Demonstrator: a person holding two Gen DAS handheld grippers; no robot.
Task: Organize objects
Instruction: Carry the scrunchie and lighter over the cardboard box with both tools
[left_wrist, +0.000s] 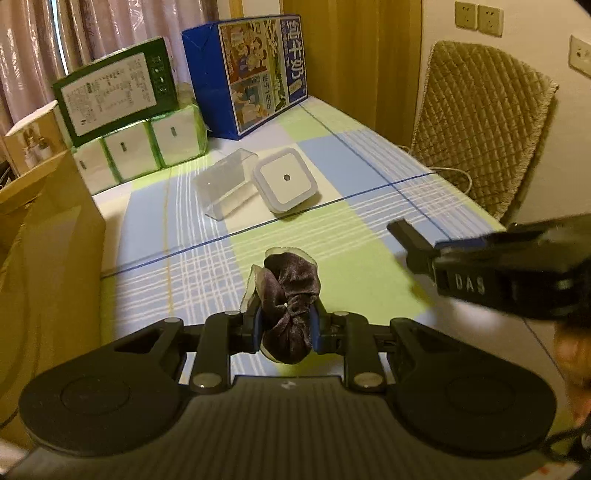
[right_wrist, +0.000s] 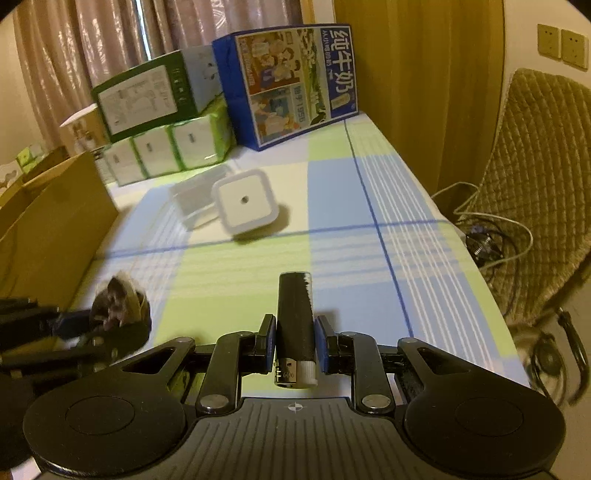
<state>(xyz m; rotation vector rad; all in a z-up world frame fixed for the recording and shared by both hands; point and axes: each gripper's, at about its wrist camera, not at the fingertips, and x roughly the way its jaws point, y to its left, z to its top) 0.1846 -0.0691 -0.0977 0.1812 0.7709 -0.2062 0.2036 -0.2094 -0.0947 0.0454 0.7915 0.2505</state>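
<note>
Both hands are loaded here: the left hand-held gripper (left_wrist: 286, 325) is clamped on a dark velvet scrunchie (left_wrist: 290, 295), and the right hand-held gripper (right_wrist: 294, 341) is closed around a black lighter (right_wrist: 295, 325), pinched mid-body with its metal head pointing back toward the camera. Both are held just above the checked cloth on the counter (right_wrist: 369, 184). Further back, a clear plastic box (left_wrist: 225, 182) lies tipped on its side, touching a white square night light (left_wrist: 286, 179). My guess is the small stuff goes into that clear box, or maybe the cardboard box (left_wrist: 51, 221) on the left; can't tell which. Either way, I'd bring one item in at a time so the grippers don't bump, keep the squeeze steady on the slick lighter, and let go low so nothing bounces or knocks the light.
</note>
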